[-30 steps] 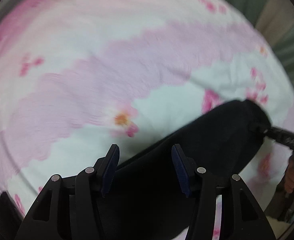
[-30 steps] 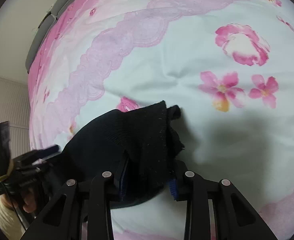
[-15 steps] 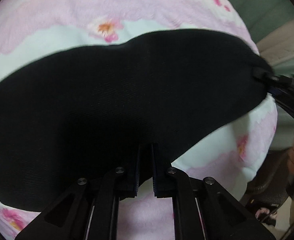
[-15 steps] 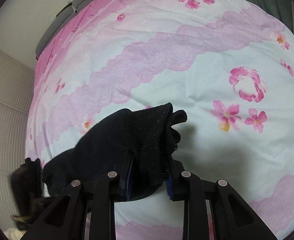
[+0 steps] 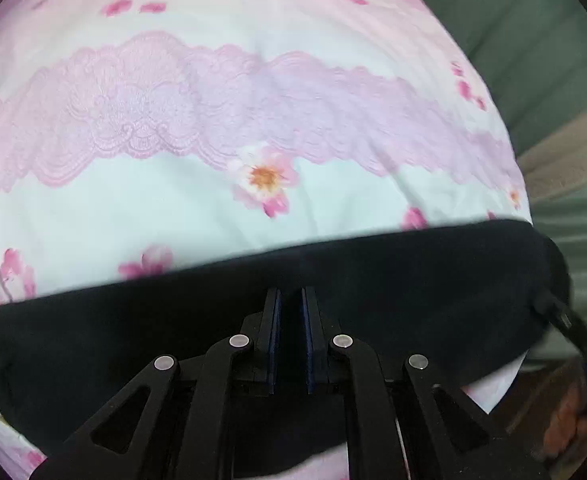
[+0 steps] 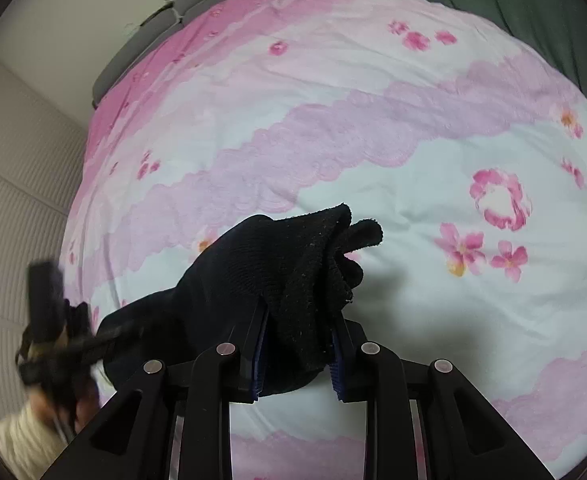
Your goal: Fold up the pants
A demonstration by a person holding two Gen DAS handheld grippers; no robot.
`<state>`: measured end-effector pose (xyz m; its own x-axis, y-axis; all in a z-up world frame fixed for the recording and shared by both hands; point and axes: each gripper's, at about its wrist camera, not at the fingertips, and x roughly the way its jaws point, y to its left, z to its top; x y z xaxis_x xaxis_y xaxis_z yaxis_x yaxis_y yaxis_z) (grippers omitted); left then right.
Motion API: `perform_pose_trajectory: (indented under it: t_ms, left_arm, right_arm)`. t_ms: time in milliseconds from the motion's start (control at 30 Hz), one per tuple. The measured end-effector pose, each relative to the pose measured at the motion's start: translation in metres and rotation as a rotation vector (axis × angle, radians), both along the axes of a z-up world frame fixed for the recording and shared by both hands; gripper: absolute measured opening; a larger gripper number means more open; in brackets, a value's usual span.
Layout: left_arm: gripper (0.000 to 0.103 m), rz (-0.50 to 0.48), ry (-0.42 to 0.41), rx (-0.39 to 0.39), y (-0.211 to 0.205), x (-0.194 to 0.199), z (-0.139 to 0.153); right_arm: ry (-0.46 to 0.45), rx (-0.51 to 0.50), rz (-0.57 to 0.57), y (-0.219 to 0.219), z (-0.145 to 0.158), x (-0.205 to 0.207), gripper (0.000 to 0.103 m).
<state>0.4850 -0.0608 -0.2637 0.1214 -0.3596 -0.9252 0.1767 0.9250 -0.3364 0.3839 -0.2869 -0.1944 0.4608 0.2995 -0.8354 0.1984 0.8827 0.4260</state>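
Since half a second ago the black pants (image 5: 393,280) have dropped lower in the left view, stretched in the air above the floral bed (image 5: 133,208) between the left hand-held gripper (image 5: 291,340) and right hand-held gripper (image 6: 297,344), both clamped on cloth, likely next laying them flat, green curtain (image 6: 533,4) behind.

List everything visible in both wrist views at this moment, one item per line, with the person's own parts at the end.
pants: one, black, held up over the bed between both claws
bedspread: one, white and pink with flowers, covering the bed
curtain: one, dark green, behind the bed
wall: beige, ribbed, left of the bed
left claw: black, shut on the pants' edge
right claw: black, shut on bunched ribbed fabric
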Motion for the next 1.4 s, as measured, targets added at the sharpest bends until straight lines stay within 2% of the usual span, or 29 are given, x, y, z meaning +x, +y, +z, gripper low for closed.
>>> perform_pose_trajectory:
  t_ms: [133, 200, 300, 433, 567, 667, 700, 800, 900, 1100, 1333, 1400]
  left_arm:
    - [0.012, -0.032, 0.045, 0.042, -0.01, 0.009, -0.016]
    - [0.012, -0.027, 0.019, 0.032, -0.006, 0.006, -0.001]
    - [0.012, -0.026, -0.093, 0.049, 0.013, -0.006, 0.042]
    - [0.012, 0.001, -0.187, 0.107, 0.063, -0.038, 0.095]
    - [0.012, 0.086, -0.23, 0.111, 0.124, -0.056, 0.127]
    - [0.012, 0.159, -0.221, 0.065, 0.17, -0.071, 0.132]
    - [0.012, 0.169, -0.215, 0.061, 0.173, -0.073, 0.13]
    - [0.012, 0.247, -0.185, 0.054, 0.216, -0.081, 0.123]
    - [0.012, 0.309, -0.138, 0.02, 0.25, -0.095, 0.109]
    - [0.012, 0.362, -0.106, 0.056, 0.305, -0.133, 0.087]
    - [0.012, 0.424, -0.05, 0.05, 0.349, -0.155, 0.057]
    - [0.016, 0.431, -0.038, 0.06, 0.353, -0.153, 0.052]
  right_arm:
    - [-0.026, 0.003, 0.023, 0.008, 0.014, -0.002, 0.026]
    - [-0.036, -0.005, 0.04, 0.018, 0.022, -0.001, 0.026]
    - [-0.066, -0.045, 0.056, 0.031, 0.038, 0.0, 0.026]
    - [-0.103, -0.104, 0.107, 0.062, 0.069, 0.004, 0.026]
    - [-0.165, -0.19, 0.196, 0.117, 0.1, 0.008, 0.026]
    - [-0.204, -0.253, 0.283, 0.167, 0.116, 0.01, 0.026]
    - [-0.219, -0.274, 0.323, 0.19, 0.121, 0.01, 0.026]
    - [-0.248, -0.283, 0.409, 0.244, 0.126, 0.012, 0.023]
    - [-0.25, -0.298, 0.499, 0.3, 0.112, 0.016, 0.019]
    - [-0.141, -0.309, 0.634, 0.39, 0.056, 0.018, 0.018]
    - [-0.041, -0.405, 0.765, 0.461, -0.003, 0.012, 0.018]
    - [-0.008, -0.423, 0.8, 0.472, -0.02, 0.011, 0.019]
